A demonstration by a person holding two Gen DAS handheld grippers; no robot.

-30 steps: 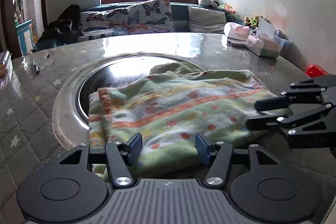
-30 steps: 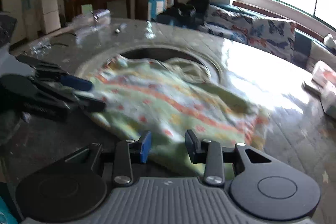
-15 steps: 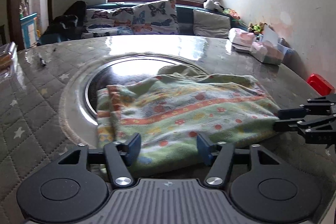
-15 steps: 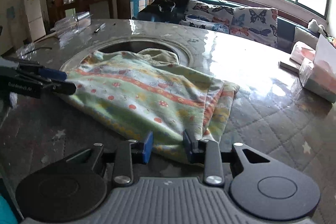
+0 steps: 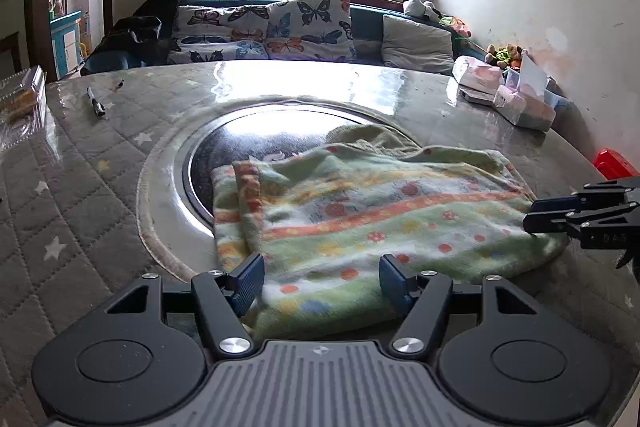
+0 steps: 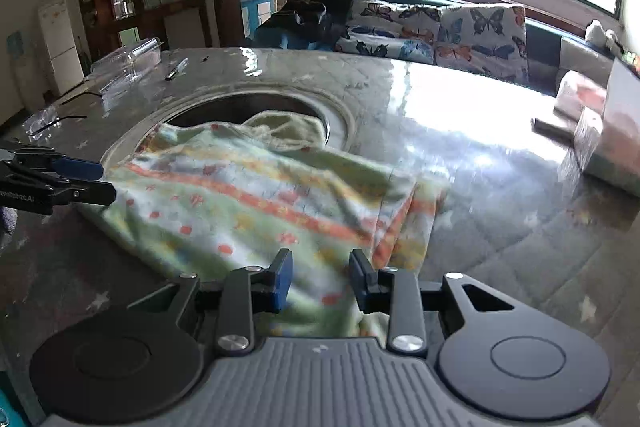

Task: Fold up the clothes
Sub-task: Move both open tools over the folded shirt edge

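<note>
One folded green fleece garment with orange stripes and dots lies on the grey quilted round table, partly over its steel centre disc. Left gripper and right gripper both stand spread apart, grasping nothing, at its edges.

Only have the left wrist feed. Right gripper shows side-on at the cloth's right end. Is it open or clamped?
Observer: Open. The right wrist view shows the right gripper with a clear gap between its fingers and the cloth edge lying in it.
Operator: How does the left one look from there?
Observer: The left gripper comes in side-on at the cloth's left edge; I cannot tell whether it touches.
Operator: Anything on the table past it?
Observer: A thin black cord lies on the table beyond the left gripper.
</note>
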